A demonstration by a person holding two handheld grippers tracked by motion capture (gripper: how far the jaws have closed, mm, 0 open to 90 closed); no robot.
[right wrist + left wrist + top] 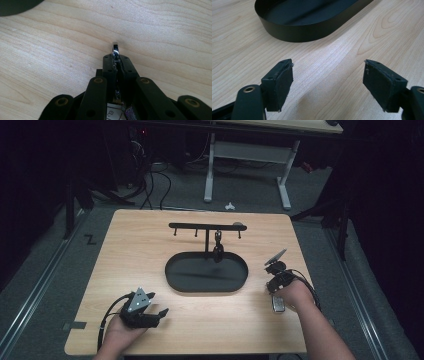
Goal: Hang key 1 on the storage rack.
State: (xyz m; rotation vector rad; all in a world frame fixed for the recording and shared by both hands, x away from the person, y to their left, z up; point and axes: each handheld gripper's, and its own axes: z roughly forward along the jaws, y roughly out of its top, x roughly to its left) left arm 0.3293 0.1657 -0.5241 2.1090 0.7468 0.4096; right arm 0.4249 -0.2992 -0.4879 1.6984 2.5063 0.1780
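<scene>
Watch (115,48) pinched edge-on in right hand-held gripper (115,60), jaws pressed together on its metal band, at about 4 o'clock of the black oval tray (172,280) on the tabletop (140,235). Judged step: carry it to a free hook on the rack (206,226) at 12 o'clock; keep the grip firm and approach level. Left hand-held gripper (328,75) spread, empty, resting low at 7 o'clock, forearm flat.

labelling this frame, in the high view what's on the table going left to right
left gripper → black oval tray with the hook stand rising from it → right gripper, shut on a small shiny metal piece
</scene>
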